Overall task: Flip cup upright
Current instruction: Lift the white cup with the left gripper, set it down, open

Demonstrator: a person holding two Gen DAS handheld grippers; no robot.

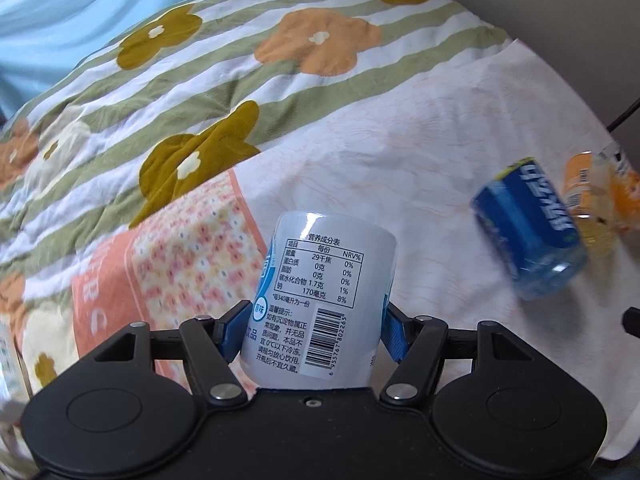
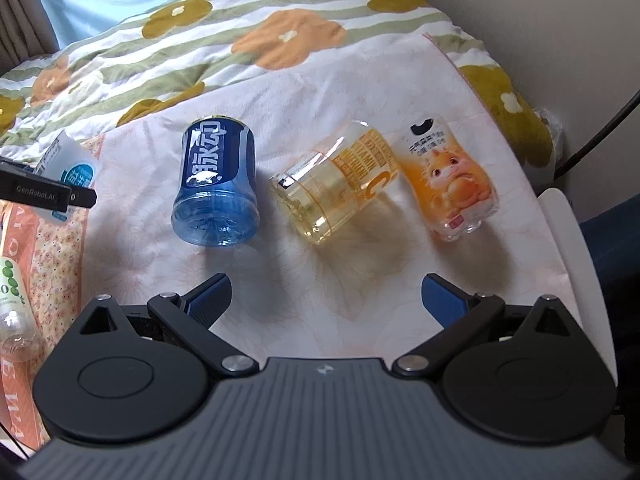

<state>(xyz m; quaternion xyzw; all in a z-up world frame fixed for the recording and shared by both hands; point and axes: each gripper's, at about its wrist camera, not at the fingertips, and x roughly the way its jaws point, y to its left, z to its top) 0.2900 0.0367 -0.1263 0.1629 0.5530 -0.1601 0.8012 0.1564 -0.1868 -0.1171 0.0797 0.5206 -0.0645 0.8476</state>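
Observation:
My left gripper (image 1: 310,328) is shut on a white cup (image 1: 320,296) cut from a bottle, with a nutrition label and barcode facing me; it is held above the bed. It also shows at the left edge of the right wrist view (image 2: 68,168). A blue cup (image 2: 216,184) lies on its side on the white cloth (image 2: 320,80). A clear yellow cup (image 2: 340,184) lies on its side to its right. An orange hamster-print cup (image 2: 452,180) lies beside that. My right gripper (image 2: 326,300) is open and empty, just in front of the yellow cup.
A flowered green-striped quilt (image 1: 200,80) covers the bed behind. A pink patterned cloth (image 1: 180,248) lies at the left. A clear green-labelled bottle (image 2: 12,312) lies at the far left. A wall (image 2: 540,20) and a black cable (image 2: 600,128) are at the right.

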